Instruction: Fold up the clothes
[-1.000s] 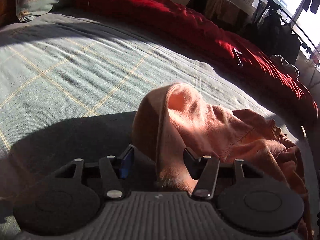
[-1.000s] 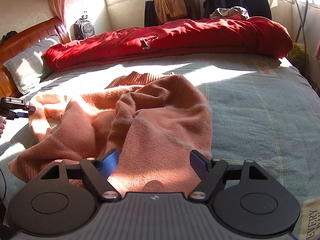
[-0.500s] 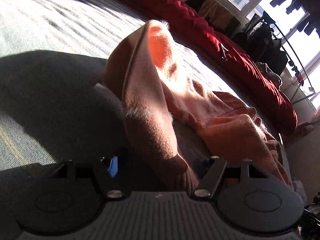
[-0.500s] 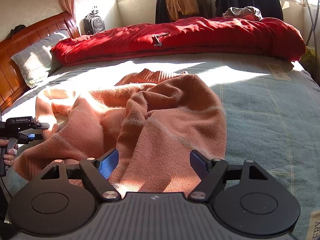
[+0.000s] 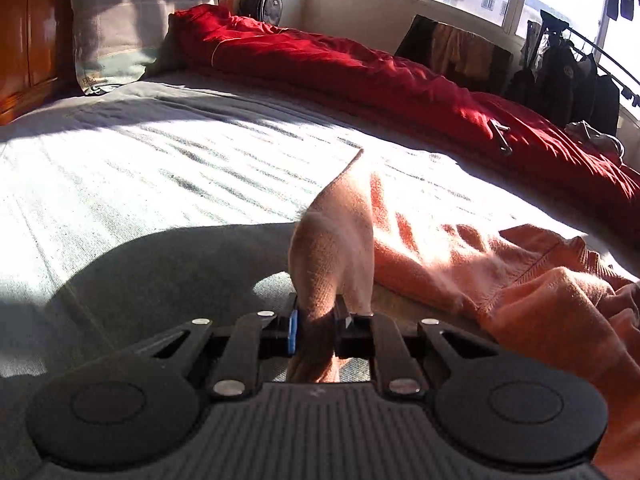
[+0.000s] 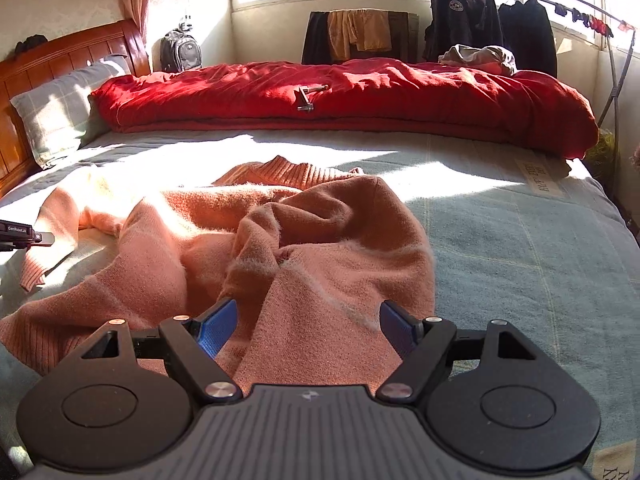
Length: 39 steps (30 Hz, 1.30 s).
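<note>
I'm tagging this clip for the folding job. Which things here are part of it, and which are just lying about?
Part of the job:
- orange sweater
- its sleeve, pinched in the left hand-held gripper
- right hand-held gripper, open over the sweater

Lying about:
- red duvet
- pillow
- backpack
- hanging jackets

Fuzzy salmon-pink sweater [image 6: 280, 248], crumpled and unfolded on the bed [image 6: 520, 248]. Ribbed collar [image 6: 280, 172] toward the far side, ribbed hem at the near left. One sleeve [image 5: 336, 248] stretched out leftward, its cuff end lifted off the bed, pinched upright.
</note>
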Available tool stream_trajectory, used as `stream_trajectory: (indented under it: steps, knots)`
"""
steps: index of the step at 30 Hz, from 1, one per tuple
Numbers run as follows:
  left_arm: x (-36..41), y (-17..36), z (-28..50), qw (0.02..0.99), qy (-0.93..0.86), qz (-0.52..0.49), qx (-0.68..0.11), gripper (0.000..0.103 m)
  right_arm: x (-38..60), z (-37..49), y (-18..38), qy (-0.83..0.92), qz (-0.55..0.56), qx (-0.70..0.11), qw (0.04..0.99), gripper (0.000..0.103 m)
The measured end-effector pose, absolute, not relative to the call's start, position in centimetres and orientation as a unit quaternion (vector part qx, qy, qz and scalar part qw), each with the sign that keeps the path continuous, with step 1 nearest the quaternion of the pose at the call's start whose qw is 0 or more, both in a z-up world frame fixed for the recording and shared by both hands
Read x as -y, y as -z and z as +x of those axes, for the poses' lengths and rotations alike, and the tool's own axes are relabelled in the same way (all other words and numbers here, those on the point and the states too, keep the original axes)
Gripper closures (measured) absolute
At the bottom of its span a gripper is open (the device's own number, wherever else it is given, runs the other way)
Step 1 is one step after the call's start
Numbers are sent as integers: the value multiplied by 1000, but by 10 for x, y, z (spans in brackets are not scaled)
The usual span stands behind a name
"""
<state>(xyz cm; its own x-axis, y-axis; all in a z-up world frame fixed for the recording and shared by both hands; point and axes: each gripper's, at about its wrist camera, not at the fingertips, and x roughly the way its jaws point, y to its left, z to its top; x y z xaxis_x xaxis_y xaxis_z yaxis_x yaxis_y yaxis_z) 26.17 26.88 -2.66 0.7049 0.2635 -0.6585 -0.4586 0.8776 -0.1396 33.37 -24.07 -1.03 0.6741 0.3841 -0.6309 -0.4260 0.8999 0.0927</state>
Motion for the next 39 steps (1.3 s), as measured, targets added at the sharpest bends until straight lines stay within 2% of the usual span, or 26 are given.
stream_trajectory:
  steps: [4,9,16,18,19,22,24,34,39]
  knots:
    - [-302,19,265,902,-247,-133,-326,90,235,334,13,-225,-28,-342,912,21]
    - [-329,9,283,895,-304,-54,-322,90,232,333,11,-214,-31,-335,917,21]
    - [-369,-6,314,889,-317,-60,-324,89,235,336,12,-194,-16,-346,918,21]
    - [-374,-4,324,886,-313,-60,-336,85,234,336,12,-192,-20,-348,917,21]
    - [-376,-3,327,885,-311,-58,-341,78,233,335,12,-191,-21,-349,917,21]
    - [-378,2,331,881,-322,-42,-345,68,230,335,11,-192,-25,-348,917,21]
    - [-381,2,328,879,-330,-37,-342,65,228,334,11,-193,-30,-348,917,21]
    - [-415,-8,294,867,-360,-90,-333,63,218,337,13,-209,-35,-352,912,21]
    - [-431,8,283,869,-310,-203,-329,59,212,339,15,-217,-37,-356,908,21]
